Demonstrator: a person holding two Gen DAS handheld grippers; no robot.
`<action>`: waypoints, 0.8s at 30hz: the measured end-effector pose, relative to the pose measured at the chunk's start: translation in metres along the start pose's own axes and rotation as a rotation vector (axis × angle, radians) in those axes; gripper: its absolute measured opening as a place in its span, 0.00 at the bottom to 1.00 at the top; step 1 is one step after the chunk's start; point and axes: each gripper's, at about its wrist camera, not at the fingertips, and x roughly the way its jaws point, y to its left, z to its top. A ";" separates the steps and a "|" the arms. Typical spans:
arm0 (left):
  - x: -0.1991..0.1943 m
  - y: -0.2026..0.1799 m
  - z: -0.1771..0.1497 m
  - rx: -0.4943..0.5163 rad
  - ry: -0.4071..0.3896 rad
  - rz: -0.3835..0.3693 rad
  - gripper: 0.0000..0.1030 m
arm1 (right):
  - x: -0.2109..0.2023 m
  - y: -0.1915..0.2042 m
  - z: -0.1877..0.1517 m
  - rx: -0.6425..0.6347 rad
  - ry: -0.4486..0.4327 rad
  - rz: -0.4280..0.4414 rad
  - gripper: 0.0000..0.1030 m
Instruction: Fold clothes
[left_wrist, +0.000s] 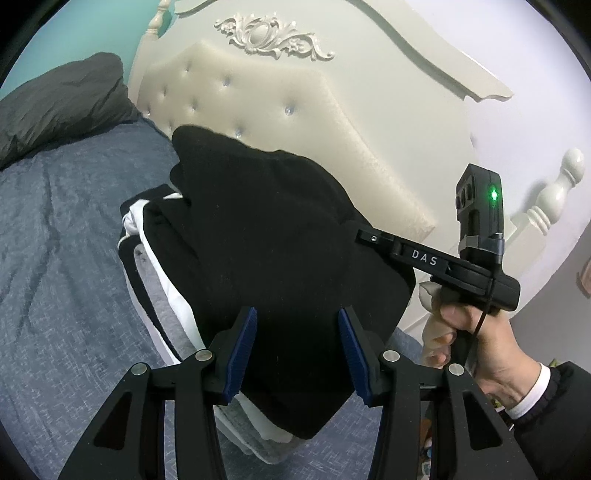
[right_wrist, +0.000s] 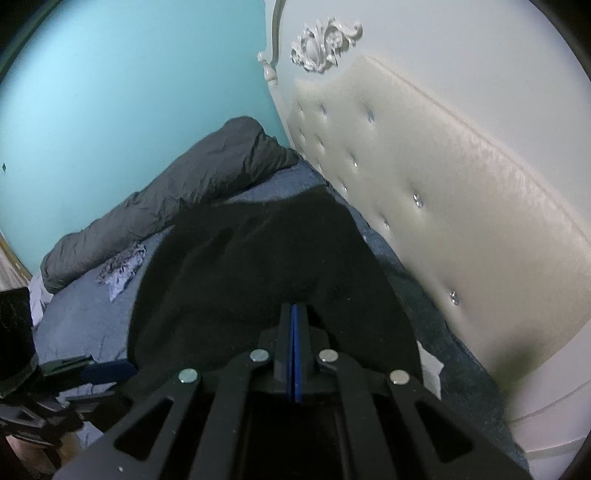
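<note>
A black garment (left_wrist: 277, 229) lies draped over a stack of folded clothes (left_wrist: 147, 266) in white, grey and black on the bed. My left gripper (left_wrist: 297, 321) hovers over the garment's near part. Its jaws stand about half apart, and the blue pads (left_wrist: 240, 354) show bare. My right gripper (left_wrist: 364, 234) reaches in from the right, held by a hand (left_wrist: 480, 343), with its tip at the garment's right edge. In the right wrist view the right gripper (right_wrist: 295, 310) has its pads pressed together at the edge of the black garment (right_wrist: 258, 266). The left gripper (right_wrist: 92, 373) shows at the lower left.
The bed has a blue-grey sheet (left_wrist: 66, 258) and a dark grey duvet (right_wrist: 177, 199) bunched along the far side. A padded cream headboard (right_wrist: 443, 184) stands close to the right of the garment. A small crumpled cloth (right_wrist: 122, 269) lies beside the duvet. A white bedpost (left_wrist: 557, 192) rises at the right.
</note>
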 end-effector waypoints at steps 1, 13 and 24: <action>-0.001 0.001 0.000 -0.002 0.003 0.000 0.49 | 0.001 0.001 -0.002 -0.002 0.004 -0.001 0.00; -0.007 0.010 0.010 -0.023 0.005 0.018 0.49 | -0.011 0.016 0.008 0.000 0.008 -0.001 0.00; -0.026 0.004 0.013 -0.007 -0.021 0.030 0.49 | -0.035 0.030 0.023 -0.009 -0.036 0.005 0.00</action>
